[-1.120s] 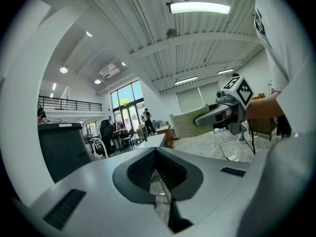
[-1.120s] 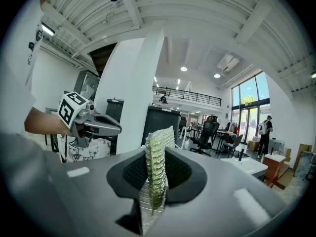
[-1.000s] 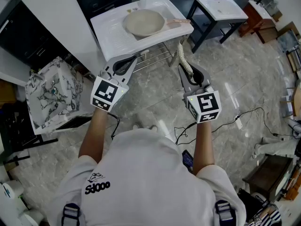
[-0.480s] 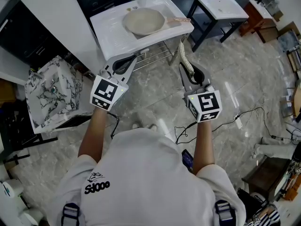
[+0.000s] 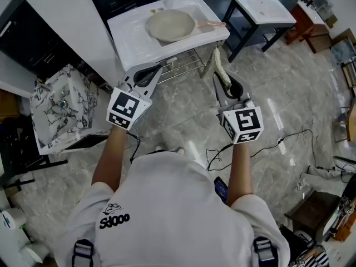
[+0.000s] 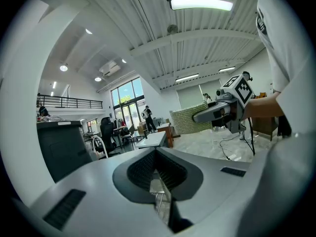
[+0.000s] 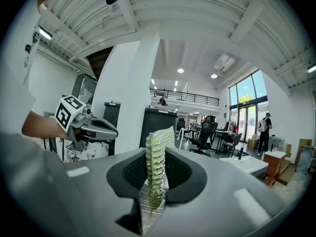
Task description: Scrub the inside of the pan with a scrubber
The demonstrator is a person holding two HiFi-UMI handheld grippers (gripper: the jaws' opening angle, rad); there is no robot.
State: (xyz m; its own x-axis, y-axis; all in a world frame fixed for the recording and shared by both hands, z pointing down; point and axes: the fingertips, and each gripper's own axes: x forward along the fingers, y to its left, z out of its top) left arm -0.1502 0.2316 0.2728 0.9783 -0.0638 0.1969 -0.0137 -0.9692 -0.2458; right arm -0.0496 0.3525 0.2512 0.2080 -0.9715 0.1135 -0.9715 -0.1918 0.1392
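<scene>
Right gripper (image 5: 218, 79) is pinching the scrubber (image 5: 220, 64), near the white sink (image 5: 132, 40). Left gripper (image 5: 159, 68) is pressing its jaws together, empty. Pan (image 5: 170, 25) is lying on the sink, far from both.

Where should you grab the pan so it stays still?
Probably by its handle, using the empty left gripper. The handle sticks out flat to the right of the pan, toward the edge of the sink, so come from above with jaws across it. The right gripper holds the scrubber.
</scene>
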